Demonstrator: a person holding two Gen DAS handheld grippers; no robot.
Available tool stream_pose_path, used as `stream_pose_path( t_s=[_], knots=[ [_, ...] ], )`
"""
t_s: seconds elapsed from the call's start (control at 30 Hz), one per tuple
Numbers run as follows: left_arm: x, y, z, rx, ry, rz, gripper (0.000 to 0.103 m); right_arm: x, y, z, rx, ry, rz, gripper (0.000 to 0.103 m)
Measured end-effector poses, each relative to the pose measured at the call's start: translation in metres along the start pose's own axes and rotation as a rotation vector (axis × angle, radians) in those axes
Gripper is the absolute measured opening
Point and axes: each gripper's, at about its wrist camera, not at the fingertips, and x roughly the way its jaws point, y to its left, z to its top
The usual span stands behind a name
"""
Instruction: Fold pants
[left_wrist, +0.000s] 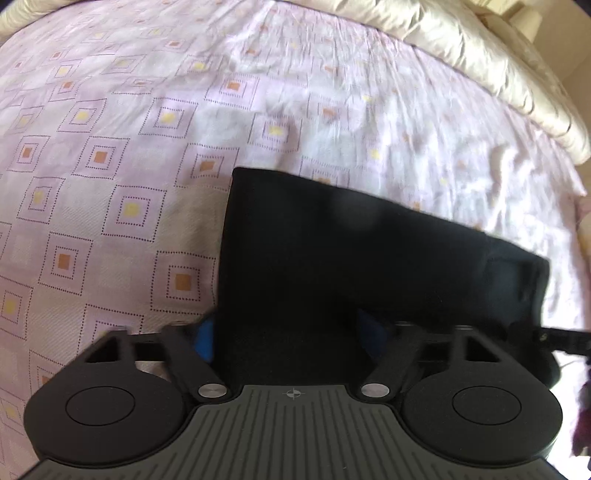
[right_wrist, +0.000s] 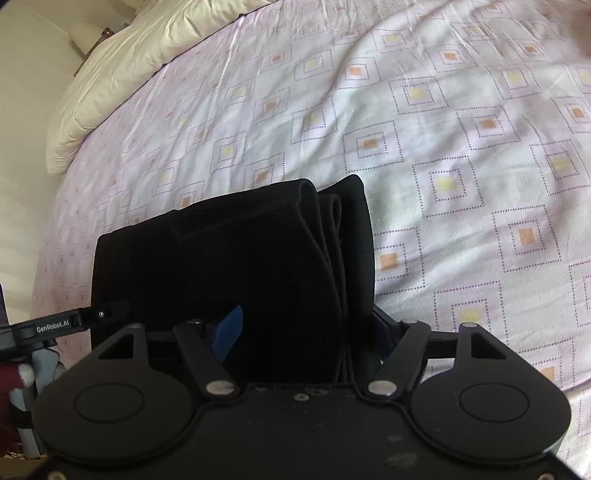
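The black pants (left_wrist: 332, 258) lie folded into a thick rectangle on the bed. My left gripper (left_wrist: 288, 332) points steeply down over the bundle's left end. Its blue pads (left_wrist: 205, 343) press against the fabric, so it is shut on the pants. In the right wrist view the pants (right_wrist: 240, 251) show their stacked folds at the right end. My right gripper (right_wrist: 306, 325) straddles that end. Its jaws stand wide, and its left blue pad (right_wrist: 229, 332) shows a bare face with the cloth between the fingers. Each gripper's finger shows in the other view: the right gripper (left_wrist: 557, 338) and the left gripper (right_wrist: 55, 326).
The bed sheet (left_wrist: 129, 166) is pale lilac with dotted squares and wrinkled. A cream duvet (left_wrist: 498, 66) lies bunched along the far edge, and it is seen as the cream duvet (right_wrist: 122, 66) in the right wrist view. Beyond it is a pale wall. Dark clothing (right_wrist: 22, 373) shows at the lower left.
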Motion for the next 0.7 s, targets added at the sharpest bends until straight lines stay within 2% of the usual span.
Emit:
stream_pose_path(
  t_s=[0.03,0.07,0.13,0.2,0.3,0.43,0.53,0.7],
  knots=[
    [-0.004,0.002,0.000,-0.022,-0.003,-0.033,0.024,-0.001,0.003,0.000,-0.011,-0.001,-0.014,0.061],
    [-0.008,0.002,-0.001,-0.035,-0.009,-0.040,0.022,-0.004,0.004,0.000,-0.010,-0.008,-0.027,0.056],
    [-0.014,-0.008,-0.004,0.003,-0.032,-0.009,0.020,-0.012,0.008,-0.001,0.009,-0.028,-0.031,0.036],
    [-0.022,-0.020,-0.007,0.050,-0.057,0.028,0.019,-0.022,0.015,-0.004,0.015,-0.047,-0.034,0.025],
    [-0.036,-0.025,-0.009,0.057,-0.093,0.048,0.018,-0.038,0.037,-0.008,-0.038,-0.077,-0.058,0.024],
    [-0.059,-0.005,-0.011,0.060,-0.130,0.093,0.014,-0.046,0.071,-0.011,-0.062,-0.096,-0.011,0.023],
    [-0.072,0.035,-0.009,0.041,-0.139,0.112,0.014,-0.034,0.108,-0.012,-0.103,-0.093,0.013,0.023],
    [-0.105,0.116,-0.005,0.001,-0.172,0.195,0.014,0.004,0.192,-0.008,-0.183,-0.061,0.082,0.023]
  ],
)
